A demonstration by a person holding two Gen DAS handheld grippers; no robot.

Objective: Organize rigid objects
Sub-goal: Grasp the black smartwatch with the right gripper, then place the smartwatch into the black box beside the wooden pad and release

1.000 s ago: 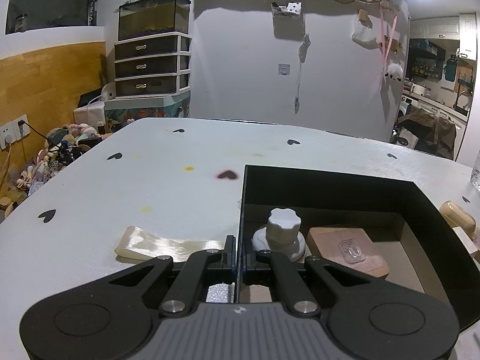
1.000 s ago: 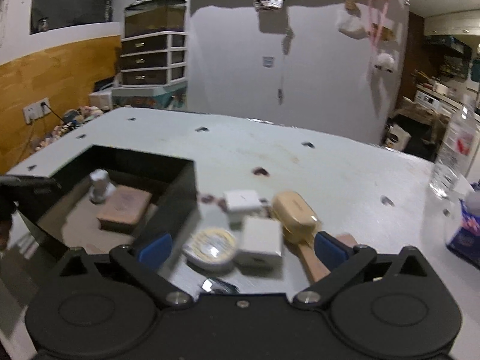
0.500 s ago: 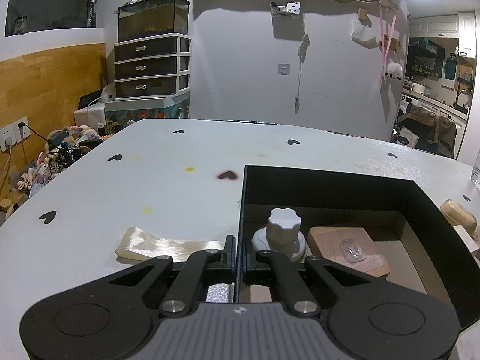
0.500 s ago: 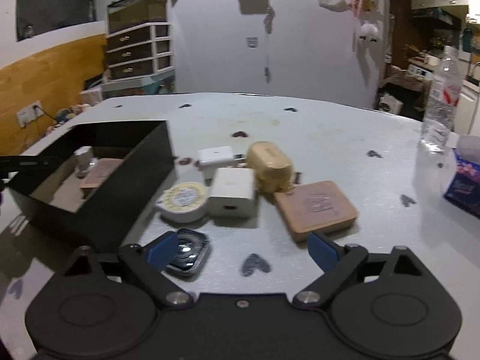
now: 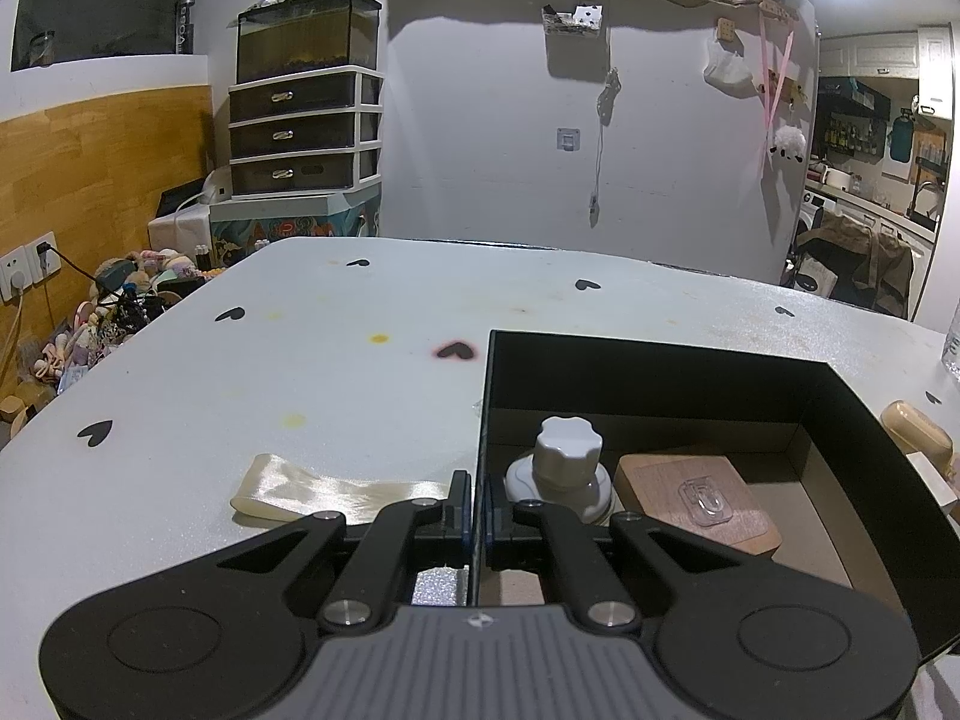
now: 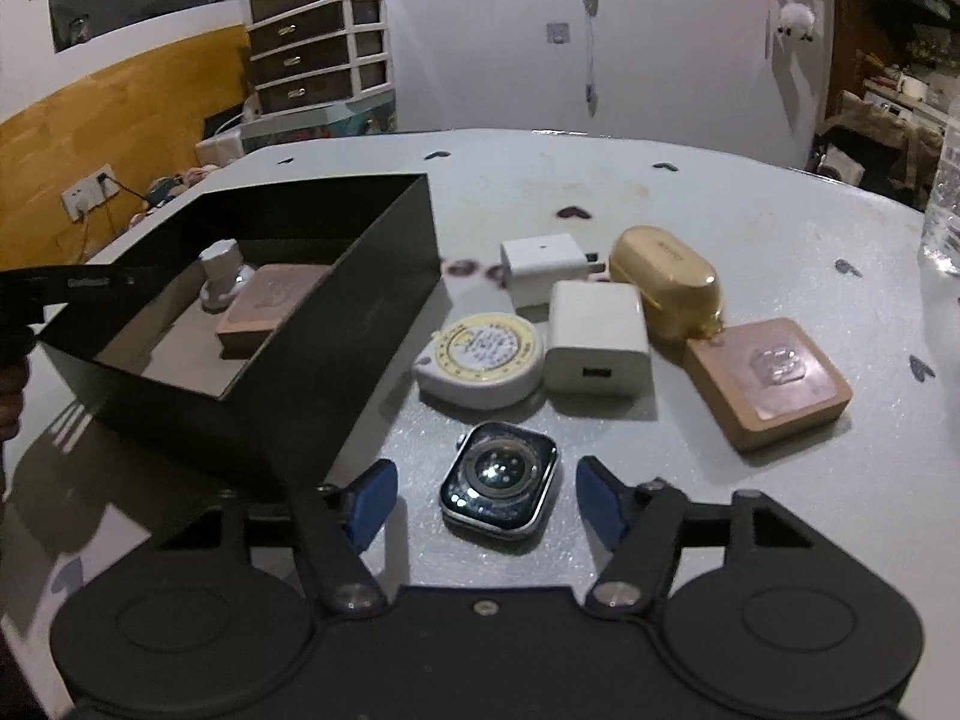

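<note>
**Ana:** While the left hand-held gripper point(image 5: 474, 513) sits just where it was a second ago, pinched shut on the near wall of the open black cardboard box point(image 5: 852, 414), what has changed on the other side?

**Ben:** The right hand-held gripper point(image 6: 487, 507) has dropped toward the speckled grey counter point(image 6: 720, 222) and its jaws have just been closing. A second ago they stood wide, up over the whole cluster; now the blue pads point(image 6: 372, 501) flank the strapless smartwatch body lying face down, silver-edged with a dark sensor back point(image 6: 499, 480).

**Ana:** Is it gripped?

**Ben:** Not yet. There is a bare strip of counter on each side between pad and watch, so the jaws are half closed around it, not pressing.

**Ana:** So the watch looks like the next thing bound for the box?

**Ben:** I'd judge so. Already inside are a white knobbed plastic cap piece point(image 5: 561, 468) and a flat brown block with a clear hook point(image 5: 699, 501). Still out on the counter, beyond the watch: a round white and yellow tape measure point(image 6: 480, 360), two white charger cubes point(image 6: 597, 339), a gold rounded case point(image 6: 666, 288) and a second brown block point(image 6: 771, 381).
</note>
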